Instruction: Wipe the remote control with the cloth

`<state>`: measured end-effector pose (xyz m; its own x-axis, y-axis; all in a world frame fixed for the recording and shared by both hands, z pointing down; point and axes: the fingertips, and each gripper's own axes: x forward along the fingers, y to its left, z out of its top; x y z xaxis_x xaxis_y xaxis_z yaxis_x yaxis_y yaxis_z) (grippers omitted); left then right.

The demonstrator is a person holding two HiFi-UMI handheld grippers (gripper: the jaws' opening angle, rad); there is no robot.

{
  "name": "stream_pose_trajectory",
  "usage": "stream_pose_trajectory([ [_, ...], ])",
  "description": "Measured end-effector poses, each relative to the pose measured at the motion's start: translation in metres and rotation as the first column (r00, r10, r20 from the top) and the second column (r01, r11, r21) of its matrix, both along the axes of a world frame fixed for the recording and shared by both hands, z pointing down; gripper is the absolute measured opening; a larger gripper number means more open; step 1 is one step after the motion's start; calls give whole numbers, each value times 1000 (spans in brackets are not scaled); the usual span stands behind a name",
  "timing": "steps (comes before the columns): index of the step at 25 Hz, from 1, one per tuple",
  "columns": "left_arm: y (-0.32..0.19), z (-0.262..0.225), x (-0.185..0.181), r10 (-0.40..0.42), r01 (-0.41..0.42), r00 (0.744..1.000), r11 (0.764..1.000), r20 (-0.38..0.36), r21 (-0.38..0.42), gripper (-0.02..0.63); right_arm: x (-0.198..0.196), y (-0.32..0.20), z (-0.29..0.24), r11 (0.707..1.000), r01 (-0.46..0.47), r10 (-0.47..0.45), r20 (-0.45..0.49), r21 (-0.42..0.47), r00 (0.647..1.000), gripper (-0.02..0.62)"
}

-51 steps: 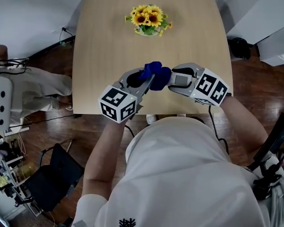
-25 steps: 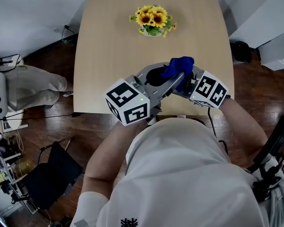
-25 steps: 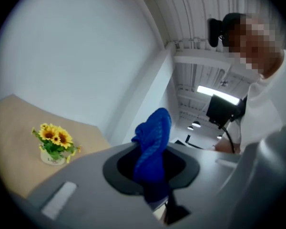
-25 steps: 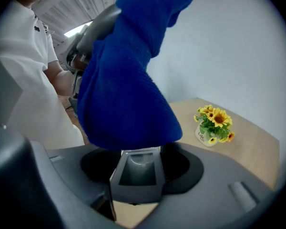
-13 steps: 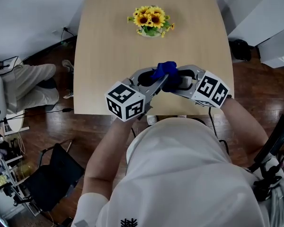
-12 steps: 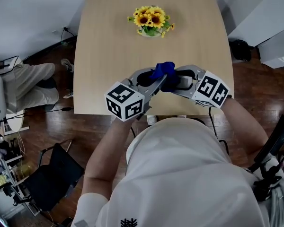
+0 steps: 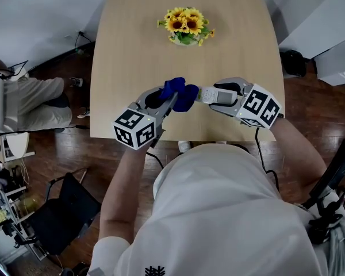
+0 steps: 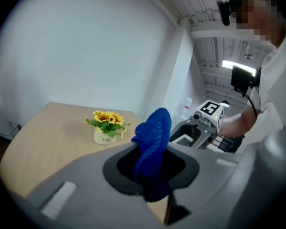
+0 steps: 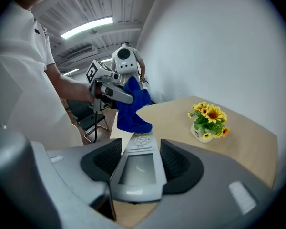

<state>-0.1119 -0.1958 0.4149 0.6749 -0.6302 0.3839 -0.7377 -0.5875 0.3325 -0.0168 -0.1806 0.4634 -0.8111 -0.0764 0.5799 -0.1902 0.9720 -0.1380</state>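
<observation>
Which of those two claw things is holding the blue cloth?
The left gripper, at the head view's left, is shut on the blue cloth; the right gripper grips the grey remote control instead.

The only readable print is the word "Life" on the white flower vase.

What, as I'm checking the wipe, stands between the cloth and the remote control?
Nothing visible: the cloth, clamped in the left gripper, hangs at the far end of the remote control held by the right gripper.
</observation>
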Motion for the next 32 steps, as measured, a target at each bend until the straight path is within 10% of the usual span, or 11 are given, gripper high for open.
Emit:
stream_pose_trajectory([
  [9, 22, -5, -54, -141, 141, 990, 990, -14, -1, 87, 6, -29, 48, 999, -31, 32, -30, 5, 999, 256],
  [32, 75, -24, -42, -248, 243, 967, 967, -62, -78, 87, -13, -70, 164, 998, 63, -60, -137, 16, 989, 256],
])
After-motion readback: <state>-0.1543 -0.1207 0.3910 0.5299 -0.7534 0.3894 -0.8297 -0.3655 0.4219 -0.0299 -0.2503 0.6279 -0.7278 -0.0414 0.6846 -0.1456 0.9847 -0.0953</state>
